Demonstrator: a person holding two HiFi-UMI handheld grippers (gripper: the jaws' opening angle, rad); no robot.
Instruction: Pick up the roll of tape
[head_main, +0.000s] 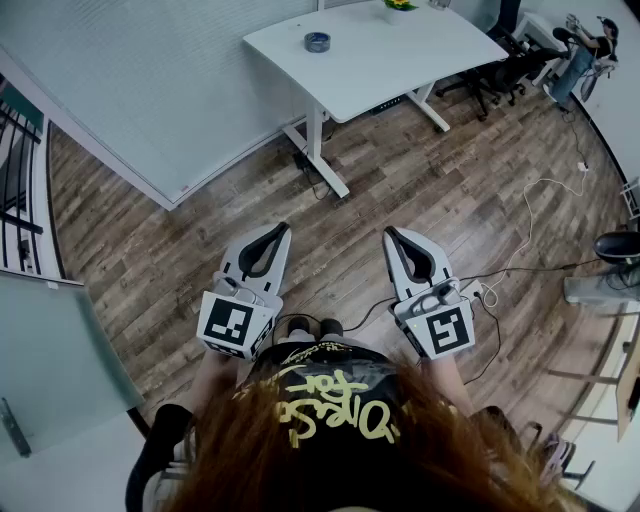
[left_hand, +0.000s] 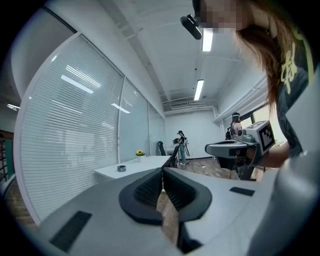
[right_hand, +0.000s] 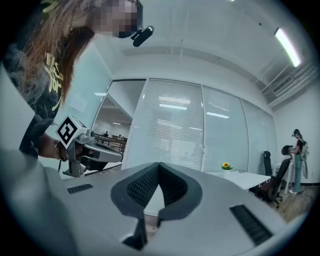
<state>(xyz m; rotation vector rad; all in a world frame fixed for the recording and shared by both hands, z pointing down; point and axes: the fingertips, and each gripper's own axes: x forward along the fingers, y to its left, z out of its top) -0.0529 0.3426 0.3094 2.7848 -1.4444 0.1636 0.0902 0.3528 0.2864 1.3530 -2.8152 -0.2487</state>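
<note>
The roll of tape (head_main: 317, 41), a small dark blue ring, lies on the white table (head_main: 400, 60) far ahead of me, near the table's left end. In the left gripper view the tape (left_hand: 121, 168) is a small dark ring on the tabletop, left of my jaws. My left gripper (head_main: 283, 229) and right gripper (head_main: 389, 233) are held side by side over the wooden floor, well short of the table. Both are shut with nothing between the jaws. The left gripper (left_hand: 162, 170) and the right gripper (right_hand: 159, 164) each point level toward the table.
A small pot with a yellow flower (head_main: 399, 5) stands at the table's far edge. Office chairs (head_main: 510, 62) and a person (head_main: 585, 50) are at the right beyond the table. Cables (head_main: 530, 215) run across the floor. A glass wall with blinds (head_main: 150, 90) lines the left.
</note>
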